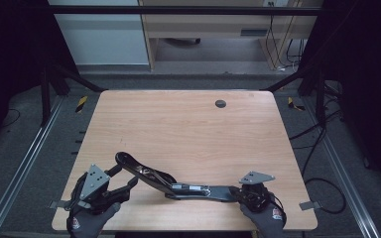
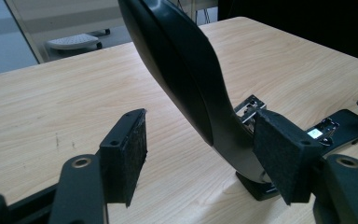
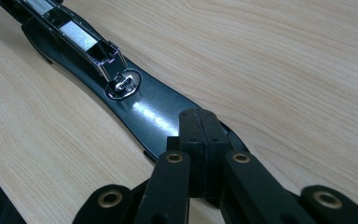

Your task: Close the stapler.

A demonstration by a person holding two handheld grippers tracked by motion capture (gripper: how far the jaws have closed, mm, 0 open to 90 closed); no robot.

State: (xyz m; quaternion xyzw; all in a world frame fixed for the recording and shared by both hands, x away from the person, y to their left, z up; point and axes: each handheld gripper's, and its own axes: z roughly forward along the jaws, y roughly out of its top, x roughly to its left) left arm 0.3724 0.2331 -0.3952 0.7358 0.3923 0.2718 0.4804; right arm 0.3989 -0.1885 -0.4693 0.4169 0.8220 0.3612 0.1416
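While the right gripper [image 3: 200, 140] presses its closed jaws down on the base tip of the stapler [image 1: 178, 183], the left gripper [image 1: 110, 184] stands with jaws apart around the raised top arm, one pad [image 2: 279, 158] against it, the other clear. The stapler lies swung open along the table's [image 1: 188, 124] near edge. This looks like the opening or loading step; next, the left jaws likely need to close on the arm to swing it. Beyond the far edge are grey floor, a desk, cables.
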